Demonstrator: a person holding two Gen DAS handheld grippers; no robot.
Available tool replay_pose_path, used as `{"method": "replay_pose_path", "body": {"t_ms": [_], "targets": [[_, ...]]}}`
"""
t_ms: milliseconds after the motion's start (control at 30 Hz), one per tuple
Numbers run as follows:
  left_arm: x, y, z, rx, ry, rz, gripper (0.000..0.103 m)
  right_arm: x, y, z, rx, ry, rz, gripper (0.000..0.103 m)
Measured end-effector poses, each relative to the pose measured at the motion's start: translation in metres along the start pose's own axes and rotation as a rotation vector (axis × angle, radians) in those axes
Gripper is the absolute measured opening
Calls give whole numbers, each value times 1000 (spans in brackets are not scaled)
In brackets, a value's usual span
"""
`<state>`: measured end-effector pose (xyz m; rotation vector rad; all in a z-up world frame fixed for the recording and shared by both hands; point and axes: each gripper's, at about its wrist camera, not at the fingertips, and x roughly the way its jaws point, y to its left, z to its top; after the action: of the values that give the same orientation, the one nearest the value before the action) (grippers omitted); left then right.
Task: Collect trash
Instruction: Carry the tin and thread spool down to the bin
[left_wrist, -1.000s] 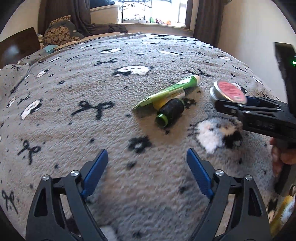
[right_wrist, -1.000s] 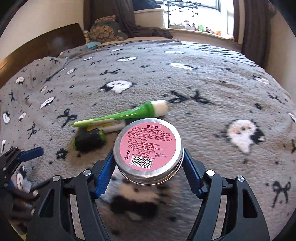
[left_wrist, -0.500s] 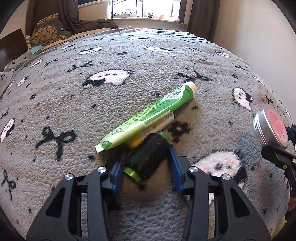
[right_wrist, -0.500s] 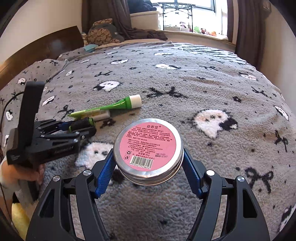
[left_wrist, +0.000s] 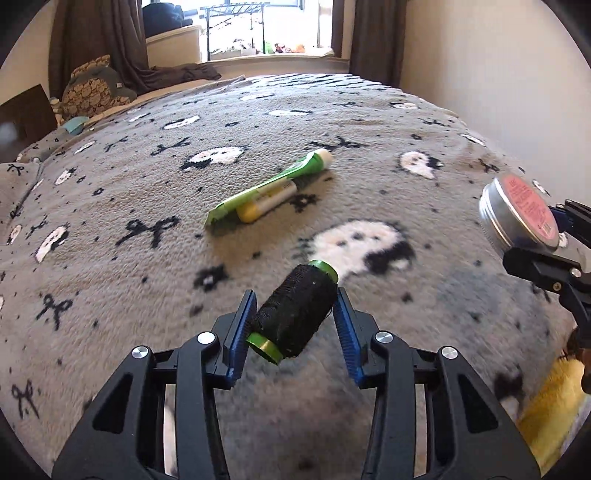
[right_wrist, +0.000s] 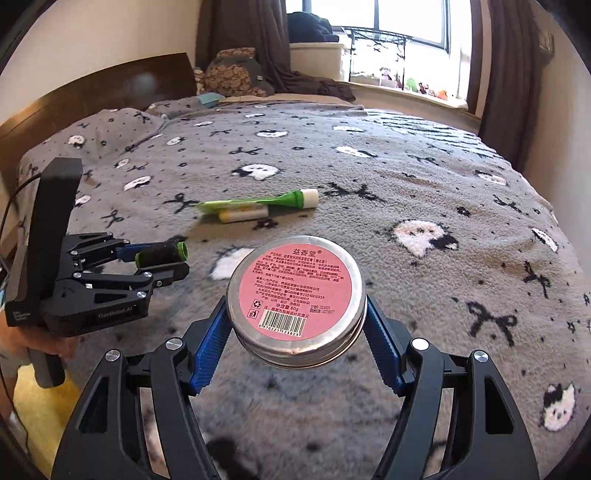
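Two grippers are holding items clear above the grey patterned blanket (left_wrist: 110, 206). The left gripper (left_wrist: 295, 325), jaws just closed, is pinching the black thread spool (left_wrist: 295, 314). The right gripper (right_wrist: 297, 332) is clamping the round metal tin (right_wrist: 295, 295). The green tube (left_wrist: 269, 184) and yellow stick (left_wrist: 266, 203) are lying touching on the blanket.

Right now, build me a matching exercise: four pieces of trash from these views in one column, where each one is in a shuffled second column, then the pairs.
Things:
1. black thread spool with green ends
2. round metal tin with pink label
3. flat green tube with white cap
4. small yellow and white stick

Places:
A. lying on the grey blanket, partly under the tube
B. clamped in the right gripper
C. on the blanket, lying over the stick
D. clamped in the left gripper

Pairs: 1-D, 2-B, 3-C, 4-A
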<state>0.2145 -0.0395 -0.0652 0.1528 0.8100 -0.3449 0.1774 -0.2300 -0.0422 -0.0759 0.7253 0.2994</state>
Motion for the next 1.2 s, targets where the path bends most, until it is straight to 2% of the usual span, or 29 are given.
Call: {"method": "replay_pose_path", "body": {"t_ms": [100,133,300,533,667,767,833,1067,1200], "targets": [[-27,-9,-14,4,-26,-9,40,-24,7,-14,-16,-15,2,71],[-38,-14,-20,8,-38,-20,34,-30,9,-19,-18,-19,4,71],[-71,-34,-46,32,-72,-37,30,-65,14,-57,5,-40,32,71],[-97,-56,-81,42,-79,-60,28,-95,27,-99,41,-56,78,71],[-111,-67,-113,46,-72,-65,28,-107,38,-119,42,-73,85,71],[-113,-71,-137,39,-43,-70,28,-108,47,-131,23,-84,97,71],[-112,-73,-156,32,-19,-72,28,-104,56,-142,14,-61,118,71],[-88,-67,-212,-23,104,-98,27,-75,82,-184,12,78,198,71],[-75,-65,-236,-45,162,-105,27,-58,91,-201,15,142,201,71]]}}
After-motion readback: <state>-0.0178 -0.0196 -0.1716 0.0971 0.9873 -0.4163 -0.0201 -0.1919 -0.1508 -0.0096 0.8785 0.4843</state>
